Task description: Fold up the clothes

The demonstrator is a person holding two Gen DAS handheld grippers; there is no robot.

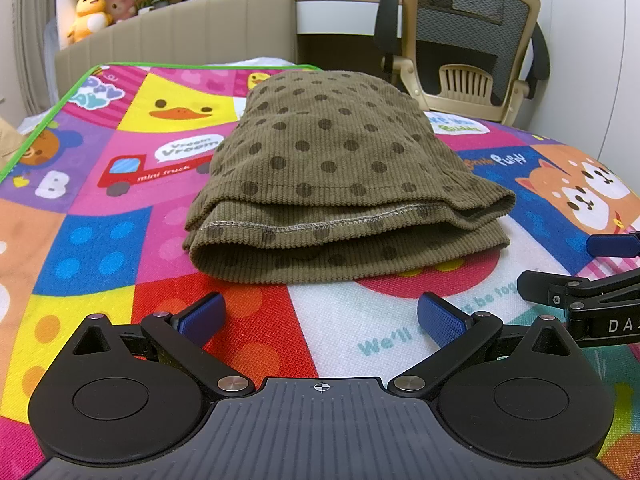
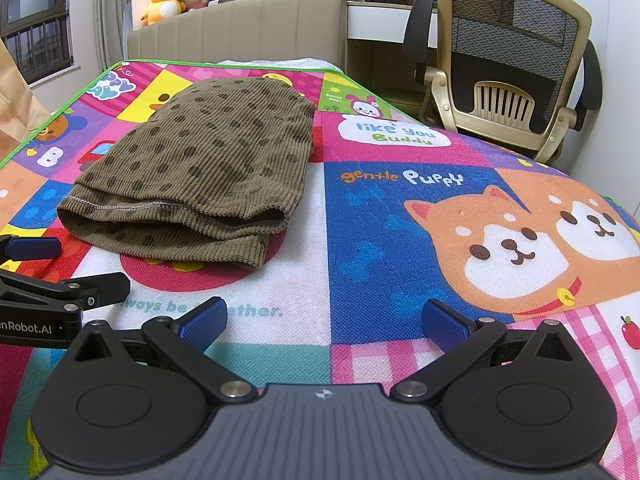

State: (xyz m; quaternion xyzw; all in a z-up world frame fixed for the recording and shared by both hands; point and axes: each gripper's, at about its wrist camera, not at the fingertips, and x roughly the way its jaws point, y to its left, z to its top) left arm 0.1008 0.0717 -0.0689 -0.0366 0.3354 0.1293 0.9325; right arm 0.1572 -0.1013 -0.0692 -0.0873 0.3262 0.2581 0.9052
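Left tool (image 1: 320,316): blue pads spread wide, nothing between them, held low over the play mat (image 1: 100,248). Just short of the garment's near edge, not touching it.

Right tool (image 2: 324,320): pads likewise spread wide and empty, over the white and blue panels of the mat, to the right of the garment and apart from it. The two tools sit side by side; each shows at the edge of the other's view.

Garment (image 1: 336,168): olive ribbed cloth with dark dots, folded into a compact stack of several layers. Stitched hem and fold edges face the tools. It lies flat on the mat, toward the middle, partly covering a red circle print.

Mat covers a bed; padded headboard (image 2: 240,28) behind. Office chair (image 2: 508,52) at right rear. Plush duck (image 2: 164,0) on shelf, far left.
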